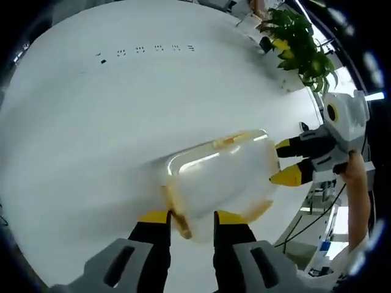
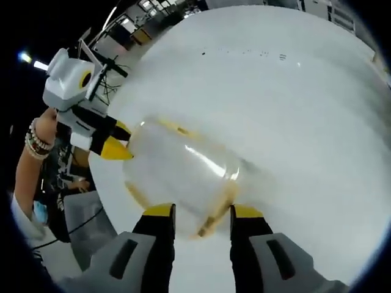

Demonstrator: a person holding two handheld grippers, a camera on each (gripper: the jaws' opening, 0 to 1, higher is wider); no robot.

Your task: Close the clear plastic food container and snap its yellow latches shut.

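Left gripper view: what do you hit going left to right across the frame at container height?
Bare white table → clear plastic food container with yellow latches → the right gripper, yellow tips at the container's end → a person's hand holding it.

The left hand-held gripper [image 1: 192, 218] reaches forward with its yellow-tipped jaws parted. The right hand-held gripper [image 2: 202, 212] faces it from the opposite side, jaws likewise apart. A hand [image 1: 356, 166] grips its rear.
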